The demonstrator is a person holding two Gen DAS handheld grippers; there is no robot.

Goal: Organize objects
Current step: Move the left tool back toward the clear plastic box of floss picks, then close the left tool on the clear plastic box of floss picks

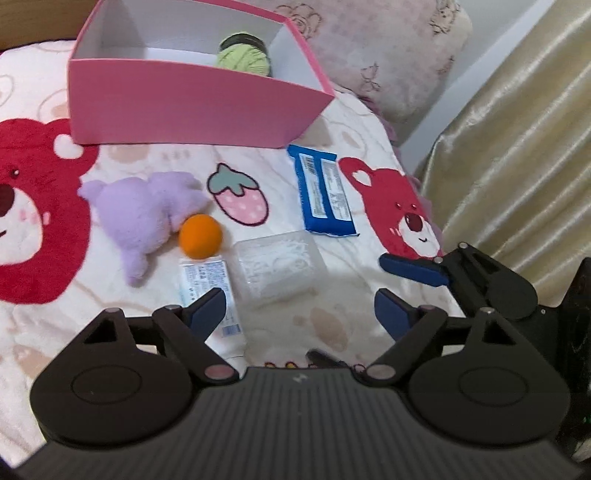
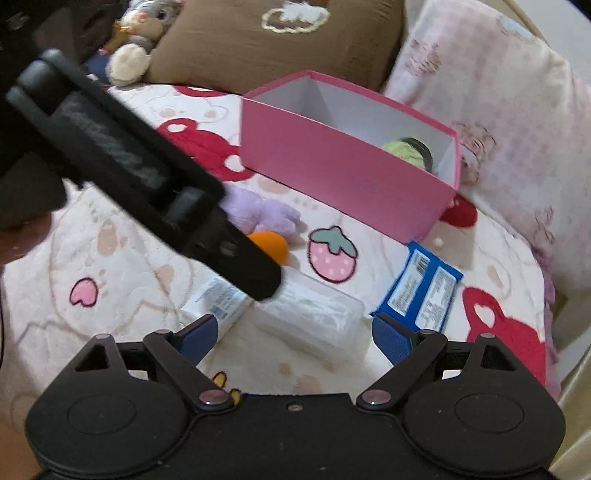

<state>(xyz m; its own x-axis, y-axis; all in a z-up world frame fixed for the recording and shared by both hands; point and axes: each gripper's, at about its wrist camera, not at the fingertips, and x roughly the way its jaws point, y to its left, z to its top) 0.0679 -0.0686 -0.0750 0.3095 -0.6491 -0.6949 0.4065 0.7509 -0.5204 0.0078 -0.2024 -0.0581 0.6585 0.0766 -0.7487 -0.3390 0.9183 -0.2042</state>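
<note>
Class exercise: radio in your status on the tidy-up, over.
Left gripper and right gripper open, empty. Clear plastic case ahead. Pink box holds yarn ball. Left gripper crosses right's view.

One open pink cardboard box sits at the upper middle of the left wrist frame, holding one ball of pale green yarn. Below it on the bedspread lie one lilac plush toy, one orange ball, one blue snack wrapper, one clear plastic lidded case and one white labelled packet. Two pillows show at the top of the right wrist frame: one brown, one pale pink. One grey plush rabbit lies at upper left.
</note>
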